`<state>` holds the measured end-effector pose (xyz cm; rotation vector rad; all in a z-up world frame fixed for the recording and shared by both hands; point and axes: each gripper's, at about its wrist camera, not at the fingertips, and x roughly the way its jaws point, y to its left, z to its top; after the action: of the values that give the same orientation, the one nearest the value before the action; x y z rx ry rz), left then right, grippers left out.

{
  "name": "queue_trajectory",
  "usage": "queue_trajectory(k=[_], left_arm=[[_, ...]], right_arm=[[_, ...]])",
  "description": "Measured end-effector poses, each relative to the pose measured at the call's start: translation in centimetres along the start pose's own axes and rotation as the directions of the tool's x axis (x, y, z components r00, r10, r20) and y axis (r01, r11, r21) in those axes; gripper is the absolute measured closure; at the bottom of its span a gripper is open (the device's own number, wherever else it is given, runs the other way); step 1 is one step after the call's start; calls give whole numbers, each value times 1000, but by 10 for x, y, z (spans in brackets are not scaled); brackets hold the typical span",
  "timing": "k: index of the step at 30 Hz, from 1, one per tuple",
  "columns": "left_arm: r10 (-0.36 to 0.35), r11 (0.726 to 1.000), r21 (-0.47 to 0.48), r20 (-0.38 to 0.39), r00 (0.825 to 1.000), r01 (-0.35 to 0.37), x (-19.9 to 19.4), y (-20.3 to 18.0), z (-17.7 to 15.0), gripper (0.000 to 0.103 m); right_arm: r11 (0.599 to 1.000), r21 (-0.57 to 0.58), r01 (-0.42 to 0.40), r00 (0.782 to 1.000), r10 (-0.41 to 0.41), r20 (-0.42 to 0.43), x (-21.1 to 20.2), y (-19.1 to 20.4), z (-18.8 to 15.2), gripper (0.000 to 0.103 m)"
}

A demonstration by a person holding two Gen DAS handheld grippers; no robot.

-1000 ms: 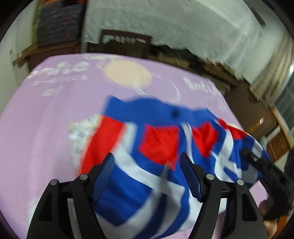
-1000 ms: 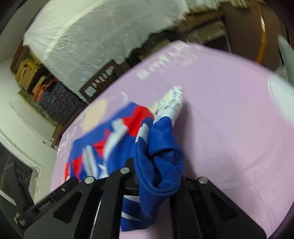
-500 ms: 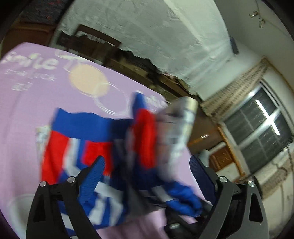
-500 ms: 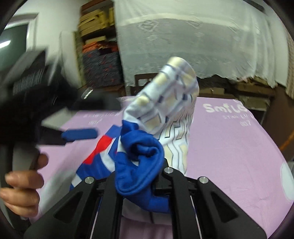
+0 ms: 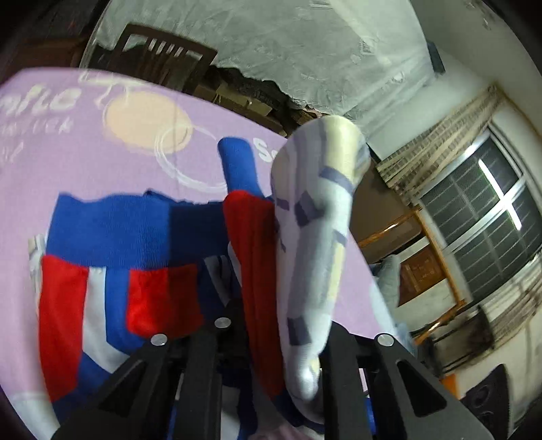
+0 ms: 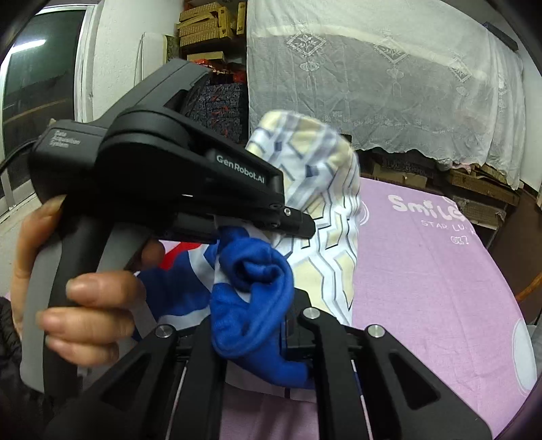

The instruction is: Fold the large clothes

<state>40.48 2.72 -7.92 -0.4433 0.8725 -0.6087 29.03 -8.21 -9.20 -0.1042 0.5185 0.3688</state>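
A blue, red and white garment [image 5: 128, 257] lies on the purple sheet [image 5: 67, 162], with a white patterned lining [image 5: 315, 237] raised upright. My left gripper [image 5: 271, 325] is shut on the garment's raised fold of red cloth and lining. My right gripper [image 6: 257, 304] is shut on a bunched blue edge [image 6: 254, 291] of the same garment, with the patterned lining [image 6: 321, 210] standing above it. The left gripper's black body [image 6: 162, 176] and the hand holding it fill the left of the right wrist view, close beside the right gripper.
The purple sheet [image 6: 423, 270] covers a bed with printed letters. A white lace cloth [image 6: 372, 84] drapes furniture behind. A wooden chair [image 5: 152, 61] stands at the far edge. Stacked boxes [image 6: 210, 20] and a window [image 5: 481, 216] are at the sides.
Both grippers have lifted the garment's edge off the sheet and come together. The left gripper, open before, has shut on the raised fold. The right stayed shut on the blue edge.
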Motion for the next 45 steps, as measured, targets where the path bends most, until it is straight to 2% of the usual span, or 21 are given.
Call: queue_trajectory(k=[4,7,10,12,14,18,21,23,27,31,32,33,34,35,37,39,41,43,45], left_arm=[[25,999,35,35,999,-26,-16,-3,4,89],[45,998,29,87,995,-47,-47,6,8,89],[125,989,61,129,984,-134,-78,15,6,89],[170,981,65,133,976,-180,-90,28,0,88],[210,976,28,114,971,-215,-98,55,-10,86],[264,964,-47,26,964,-263,-90,108,-28,83],[239,969,-67,0,971,-239,-85,132,-36,77],[246,968,-56,6,969,-245,-84,133,-34,72],[246,968,-62,5,969,-245,-84,138,-34,68],[246,967,-71,12,969,-245,-87,139,-37,63],[251,966,-71,15,968,-249,-87,139,-36,56],[303,951,-75,22,953,-301,-87,138,-35,45],[353,934,-79,33,935,-350,-88,138,-35,25],[400,915,-82,51,915,-395,-92,139,-35,22],[389,918,-106,60,919,-382,-100,143,-35,22],[412,909,-105,79,908,-404,-106,139,-36,23],[452,891,-92,101,886,-444,-113,130,-36,25],[490,872,-99,135,861,-480,-124,123,-37,26],[506,862,-120,175,845,-492,-139,115,-38,26]], right_arm=[[999,-43,33,999,-32,12,-4,6,3,92],[996,-87,14,999,-10,39,-14,28,19,90],[990,-134,-33,998,39,44,-16,54,36,90],[983,-155,-94,995,96,8,-6,72,42,90],[978,-158,-138,990,134,-35,7,85,40,90],[965,-145,-221,961,190,-199,52,116,15,89],[963,-131,-237,943,196,-269,73,124,-4,89],[961,-140,-237,943,193,-270,74,128,-5,87],[958,-97,-270,931,234,-281,75,123,-2,84],[946,-93,-312,921,276,-276,65,127,-5,68],[942,-94,-321,918,286,-274,58,128,-5,64],[934,-100,-342,914,306,-269,49,129,-5,57],[933,-110,-343,917,307,-255,41,129,-6,52],[935,-119,-334,923,299,-241,31,131,-7,51],[936,-132,-327,931,295,-216,14,128,-10,50],[935,-117,-335,929,307,-205,4,120,-10,50],[931,-91,-354,923,332,-192,-7,110,-8,50],[925,-54,-375,919,364,-152,-25,91,-5,50],[924,-35,-382,921,377,-99,-40,76,-1,50]])
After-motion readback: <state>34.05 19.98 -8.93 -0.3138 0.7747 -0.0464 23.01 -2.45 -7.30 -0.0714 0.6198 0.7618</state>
